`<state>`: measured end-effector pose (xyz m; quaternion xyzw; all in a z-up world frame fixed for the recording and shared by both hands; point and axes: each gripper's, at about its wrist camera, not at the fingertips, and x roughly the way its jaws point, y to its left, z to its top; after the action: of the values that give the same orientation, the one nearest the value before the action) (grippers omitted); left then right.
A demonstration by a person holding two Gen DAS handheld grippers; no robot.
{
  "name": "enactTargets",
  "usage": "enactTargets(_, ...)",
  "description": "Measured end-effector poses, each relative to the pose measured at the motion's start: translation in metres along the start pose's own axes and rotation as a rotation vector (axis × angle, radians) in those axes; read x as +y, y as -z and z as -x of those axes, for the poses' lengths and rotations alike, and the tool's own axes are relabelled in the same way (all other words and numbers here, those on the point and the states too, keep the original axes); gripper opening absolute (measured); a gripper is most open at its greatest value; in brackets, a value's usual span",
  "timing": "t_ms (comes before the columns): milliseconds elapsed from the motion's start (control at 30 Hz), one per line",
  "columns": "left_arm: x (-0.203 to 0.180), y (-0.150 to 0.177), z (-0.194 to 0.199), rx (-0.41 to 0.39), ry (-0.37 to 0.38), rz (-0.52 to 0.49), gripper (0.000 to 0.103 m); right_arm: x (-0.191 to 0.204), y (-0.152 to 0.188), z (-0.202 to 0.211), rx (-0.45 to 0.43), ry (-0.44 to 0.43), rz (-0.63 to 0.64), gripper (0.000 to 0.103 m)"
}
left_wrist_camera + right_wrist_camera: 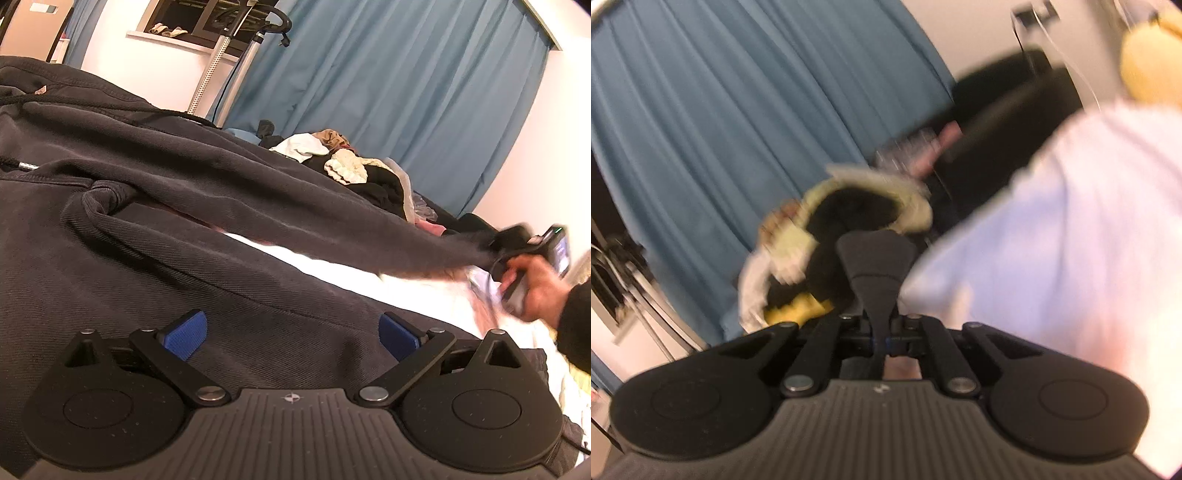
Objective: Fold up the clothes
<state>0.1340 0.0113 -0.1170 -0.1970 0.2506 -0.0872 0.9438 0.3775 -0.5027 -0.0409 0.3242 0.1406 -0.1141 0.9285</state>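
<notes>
Left hand-held gripper (291, 334): fingers spread wide, blue pads (186, 334) apart. Right hand-held gripper (877, 258): fingers pressed together, gripped by right hand (535, 291).

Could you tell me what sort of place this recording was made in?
Most likely a bedroom at home: a dark hoodie is spread on white bedding, a pile of clothes lies beyond it, and blue curtains cover the far wall.

No readable text, label, brand or number shows in either view.
</notes>
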Motion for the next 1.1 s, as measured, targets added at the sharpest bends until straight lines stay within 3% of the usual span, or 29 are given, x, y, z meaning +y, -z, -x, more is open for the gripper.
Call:
enactTargets(100,0.000,-0.001,0.003,0.002,0.008,0.011,0.100,0.006,-0.012,0.051,-0.106,-0.023,0.012,0.005)
enactTargets(233,-0.002,-0.002,0.010,0.001,0.021,0.016,0.100,-0.029,0.006,0.107,-0.114,0.062,-0.058,0.005)
enactTargets(367,-0.007,-0.002,0.018,-0.015,0.024,-0.007,0.100,-0.089,0.038,0.099,0.091,0.233,-0.136,0.005)
enactTargets(467,-0.011,-0.002,0.022,-0.018,0.024,-0.027,0.100,-0.095,0.035,0.107,0.070,0.221,-0.193,0.005)
enactTargets(533,-0.012,-0.002,0.023,-0.019,0.021,-0.038,0.100,-0.077,0.020,0.118,0.001,0.156,-0.145,0.005)
enactTargets(633,-0.014,-0.002,0.023,-0.017,0.024,-0.044,0.100,-0.070,0.002,0.132,-0.037,0.112,-0.140,0.005)
enactTargets(800,-0.016,-0.002,0.020,-0.011,0.020,-0.040,0.100,-0.110,0.032,0.118,0.079,0.262,-0.108,0.005)
enactTargets(900,-0.018,-0.002,0.017,-0.010,0.010,-0.061,0.100,-0.108,0.051,0.110,0.102,0.283,0.066,0.006)
enactTargets(1033,-0.026,0.001,0.017,-0.012,-0.021,-0.157,0.100,-0.101,0.047,0.120,0.127,0.294,0.066,0.012)
enactTargets(1100,-0.033,0.002,0.017,-0.014,-0.027,-0.210,0.100,-0.093,0.046,0.122,0.135,0.305,0.109,0.022)
